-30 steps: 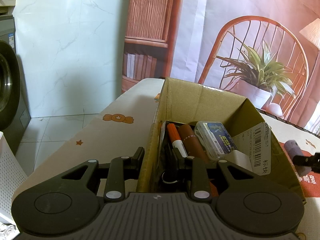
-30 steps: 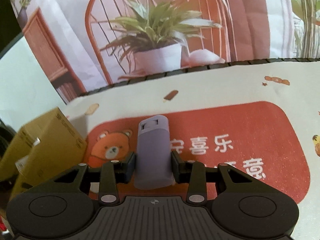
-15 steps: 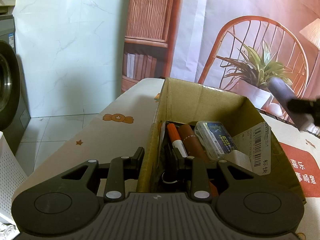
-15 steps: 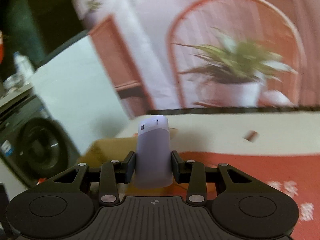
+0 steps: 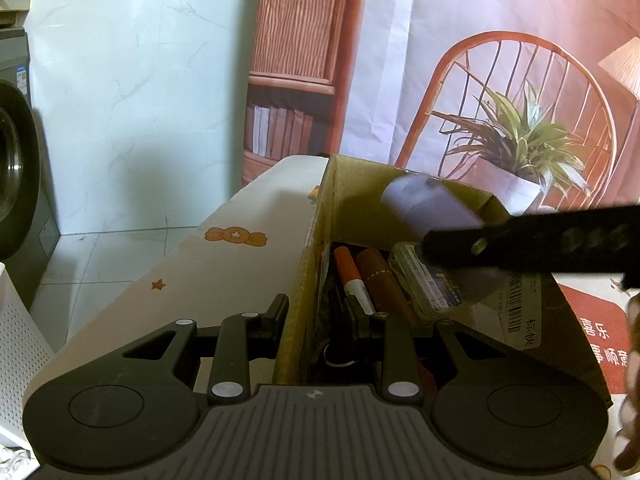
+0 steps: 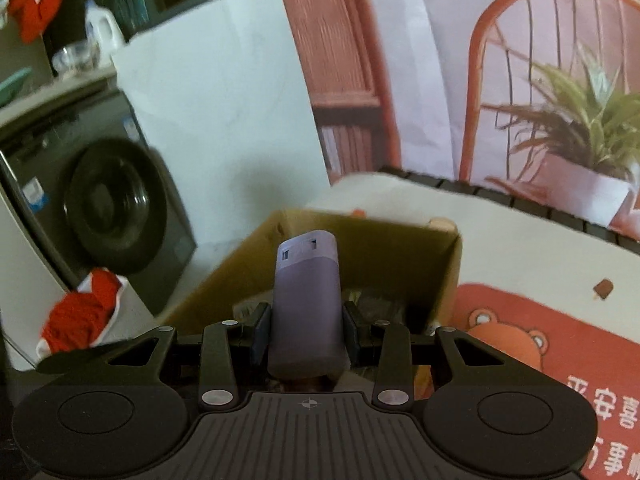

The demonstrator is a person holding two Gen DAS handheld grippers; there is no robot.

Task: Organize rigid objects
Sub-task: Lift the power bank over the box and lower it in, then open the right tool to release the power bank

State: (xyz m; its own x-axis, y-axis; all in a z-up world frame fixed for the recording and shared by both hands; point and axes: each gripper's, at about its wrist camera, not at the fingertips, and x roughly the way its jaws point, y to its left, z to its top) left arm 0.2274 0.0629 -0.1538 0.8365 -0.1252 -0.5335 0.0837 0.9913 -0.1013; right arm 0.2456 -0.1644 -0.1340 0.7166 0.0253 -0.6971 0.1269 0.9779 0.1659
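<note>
Right tongs (image 6: 306,330) pinch a lilac case (image 6: 306,300) above the open box (image 5: 400,200). Left tongs (image 5: 320,316) clamp the box's near wall. Inside lie a marker (image 5: 352,276), a brown tube (image 5: 384,284) and a clear packet (image 5: 428,280).

1 cardboard box (image 5: 400,196) at table's left edge. Inside: 1 orange marker (image 5: 350,270), 1 brown tube (image 5: 380,280), 1 clear plastic case (image 5: 428,280). 1 lilac cylinder (image 6: 306,300) above box. 2 grippers: left gripper (image 5: 320,316), right gripper (image 6: 306,334).
</note>
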